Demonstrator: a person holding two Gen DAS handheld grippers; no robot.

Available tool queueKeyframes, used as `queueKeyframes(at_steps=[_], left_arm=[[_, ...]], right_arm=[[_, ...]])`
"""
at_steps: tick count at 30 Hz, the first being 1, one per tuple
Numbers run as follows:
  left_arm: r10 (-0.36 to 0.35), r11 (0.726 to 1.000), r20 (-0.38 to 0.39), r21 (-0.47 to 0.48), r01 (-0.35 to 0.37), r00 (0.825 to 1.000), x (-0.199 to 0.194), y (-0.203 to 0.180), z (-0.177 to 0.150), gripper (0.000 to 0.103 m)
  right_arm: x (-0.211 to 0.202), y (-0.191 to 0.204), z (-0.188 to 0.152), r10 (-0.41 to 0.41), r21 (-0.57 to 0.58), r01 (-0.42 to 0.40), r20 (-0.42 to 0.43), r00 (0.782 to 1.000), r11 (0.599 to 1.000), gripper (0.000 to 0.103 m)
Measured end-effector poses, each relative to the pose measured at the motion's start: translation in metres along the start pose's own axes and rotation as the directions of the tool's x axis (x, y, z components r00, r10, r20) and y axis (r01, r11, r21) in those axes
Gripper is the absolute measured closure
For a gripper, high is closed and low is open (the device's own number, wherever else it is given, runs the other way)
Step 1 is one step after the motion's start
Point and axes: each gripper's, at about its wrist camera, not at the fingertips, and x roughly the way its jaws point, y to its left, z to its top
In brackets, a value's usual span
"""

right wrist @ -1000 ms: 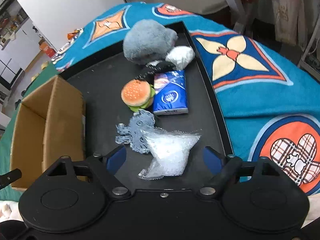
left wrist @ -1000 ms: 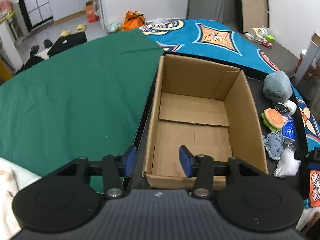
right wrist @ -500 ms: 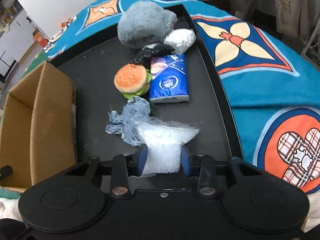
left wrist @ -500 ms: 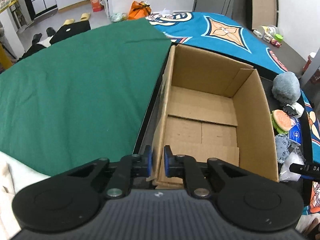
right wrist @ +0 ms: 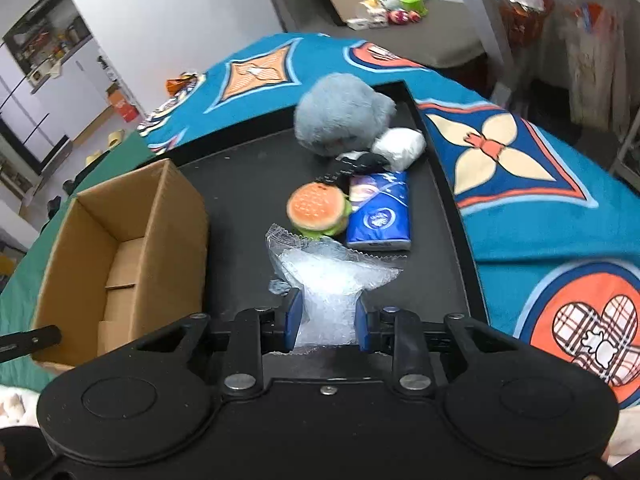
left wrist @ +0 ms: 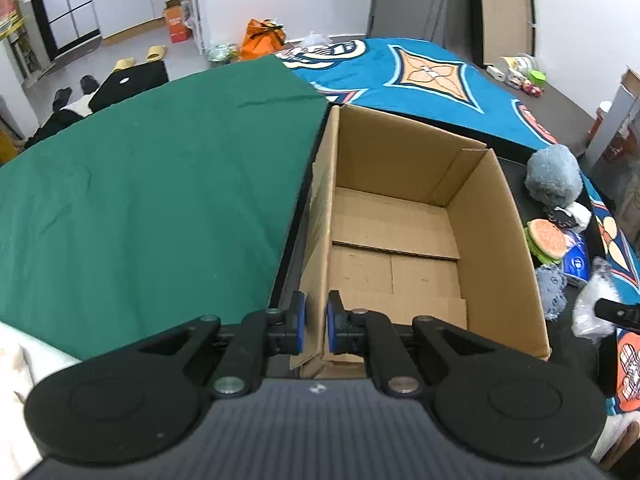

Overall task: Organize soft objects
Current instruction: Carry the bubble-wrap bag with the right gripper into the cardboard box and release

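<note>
Left gripper now clamps the cardboard box wall (steadying it). Right gripper, a second ago apart, is closing on the clear plastic bag, now lifted: first item ready for boxing.

Both wrist views look steeply down, close, sharing the cardboard box.

Both grippers newly clamped: box, bag
</note>
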Motion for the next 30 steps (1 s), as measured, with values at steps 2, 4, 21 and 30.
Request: queueKeyframes(at_steps=[2, 4, 21, 30], left_arm=[[0.009, 1.000, 0.000, -0.004, -0.009, 1.000, 0.002, -0.001, 0.000, 0.094], [0.024, 1.000, 0.018, 0.011, -0.024, 1.000, 0.001, -0.003, -0.001, 0.094], [0.016, 0.998, 0.023, -0.061, -0.015, 1.000, 0.005, 0.006, -0.002, 0.094], [-0.005, 0.996, 0.027, -0.092, 0.007, 1.000, 0.004, 0.013, -0.004, 0.093]], right_arm=[[-0.005, 0.007, 0.001, 0.005, -0.024, -0.004, 0.007, 1.000, 1.000, 0.076], [-0.010, 0.015, 0.002, 0.016, -0.043, -0.014, 0.025, 1.000, 0.999, 0.076], [-0.048, 0.066, 0.021, 0.093, -0.129, -0.073, 0.160, 0.983, 0.989, 0.076], [-0.051, 0.099, 0.023, 0.177, -0.213, -0.136, 0.189, 0.966, 0.968, 0.076]])
